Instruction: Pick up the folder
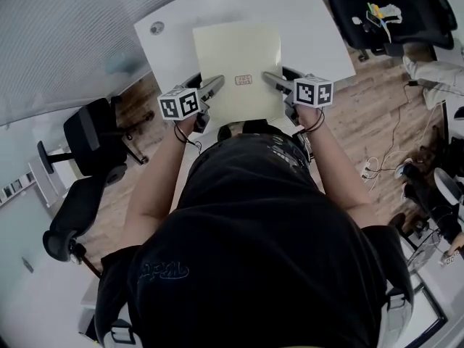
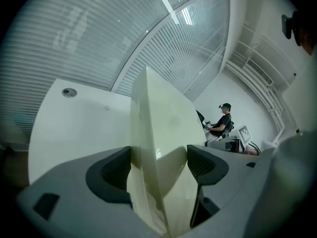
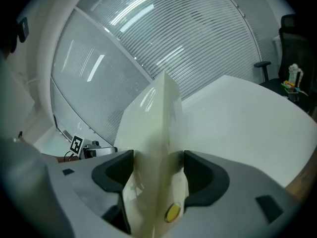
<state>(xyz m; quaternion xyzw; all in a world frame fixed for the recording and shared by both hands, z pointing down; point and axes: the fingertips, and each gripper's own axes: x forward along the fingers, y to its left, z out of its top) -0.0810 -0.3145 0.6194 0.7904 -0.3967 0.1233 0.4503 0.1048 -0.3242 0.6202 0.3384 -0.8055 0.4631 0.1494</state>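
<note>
- The folder (image 1: 238, 64) is pale yellow-cream and lies flat over the near half of a white table (image 1: 304, 20). I cannot tell whether it is clear of the tabletop.
- The left gripper (image 1: 210, 87) is clamped on the folder's near left corner. In the left gripper view its jaws press on both faces of the folder (image 2: 158, 118), which runs edge-on between them.
- The right gripper (image 1: 272, 80) grips the folder's near right corner. In the right gripper view its jaws are closed on the sheet (image 3: 156, 118) in the same way.
- A small round yellow fastener (image 3: 172, 212) sits on the folder, low between the right gripper's jaws.
- Beyond the folder's far left corner, a round grey cable grommet (image 1: 156, 27) is set in the tabletop.
- Behind the folder runs a wall of ribbed, frosted glass panels (image 1: 65, 27), with ceiling lights mirrored in it.
- The floor (image 1: 377, 122) to the folder's right is wood plank, with loose cables (image 1: 384, 169) lying on it.
- A black office chair (image 1: 90, 133) stands well to the folder's left, and another (image 1: 391, 9) stands beyond its far right corner.
- Past the folder in the left gripper view, a person (image 2: 221, 123) sits at a distant desk.
- A small red stamped label (image 1: 243, 80) sits near the folder's near edge, between the two grippers. Its writing is too small to read.
- Each gripper carries a cube of black-and-white square markers (image 1: 179, 104).
</note>
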